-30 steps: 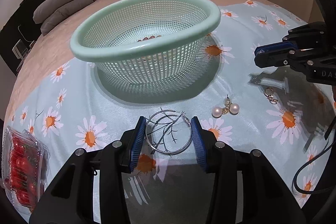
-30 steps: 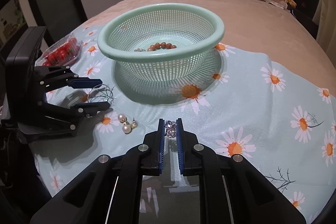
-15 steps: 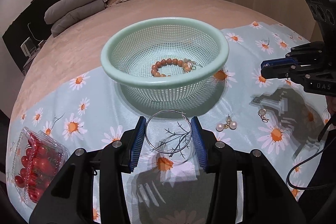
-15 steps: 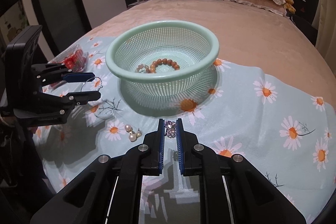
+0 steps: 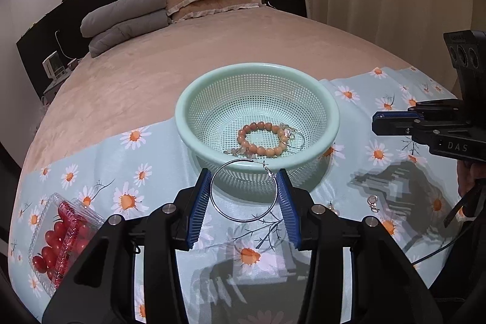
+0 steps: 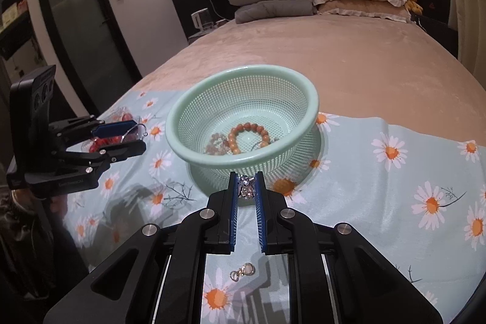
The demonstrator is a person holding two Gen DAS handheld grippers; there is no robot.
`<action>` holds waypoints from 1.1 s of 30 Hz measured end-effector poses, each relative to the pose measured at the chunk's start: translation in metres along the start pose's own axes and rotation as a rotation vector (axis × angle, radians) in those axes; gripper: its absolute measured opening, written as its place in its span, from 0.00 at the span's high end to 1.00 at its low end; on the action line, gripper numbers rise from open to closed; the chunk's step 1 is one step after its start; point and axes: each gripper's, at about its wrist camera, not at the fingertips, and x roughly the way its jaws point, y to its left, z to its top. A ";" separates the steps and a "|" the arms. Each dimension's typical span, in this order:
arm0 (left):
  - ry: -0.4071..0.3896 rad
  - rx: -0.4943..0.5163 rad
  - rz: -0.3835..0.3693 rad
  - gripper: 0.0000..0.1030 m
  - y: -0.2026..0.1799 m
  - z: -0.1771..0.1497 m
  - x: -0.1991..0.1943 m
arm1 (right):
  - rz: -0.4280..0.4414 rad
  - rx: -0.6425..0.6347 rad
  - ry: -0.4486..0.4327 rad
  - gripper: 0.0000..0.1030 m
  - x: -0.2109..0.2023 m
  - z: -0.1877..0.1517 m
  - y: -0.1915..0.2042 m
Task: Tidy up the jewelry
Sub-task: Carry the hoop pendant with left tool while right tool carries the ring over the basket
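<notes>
"DAS" is read in pale letters on the black body of the right gripper, at 3 o'clock in the left wrist view; further letters are possibly cut off.

Basket rim directly ahead of both claws, open air above it, tomato box left
</notes>
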 end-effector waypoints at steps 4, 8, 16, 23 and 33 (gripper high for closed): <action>-0.005 -0.017 -0.001 0.56 0.000 0.007 0.000 | -0.010 0.027 -0.031 0.88 0.001 0.004 -0.001; -0.015 -0.033 0.007 0.56 0.000 0.015 0.000 | 0.021 0.065 -0.081 0.90 0.003 0.014 0.001; -0.029 -0.057 0.004 0.56 0.001 0.024 0.002 | 0.035 0.051 -0.074 0.88 0.018 0.017 0.009; -0.005 -0.069 0.012 0.56 0.008 0.024 0.009 | 0.009 0.062 -0.073 0.88 0.018 0.018 0.004; -0.023 -0.086 0.029 0.56 0.006 0.037 0.021 | -0.014 0.034 -0.054 0.88 0.025 0.017 0.011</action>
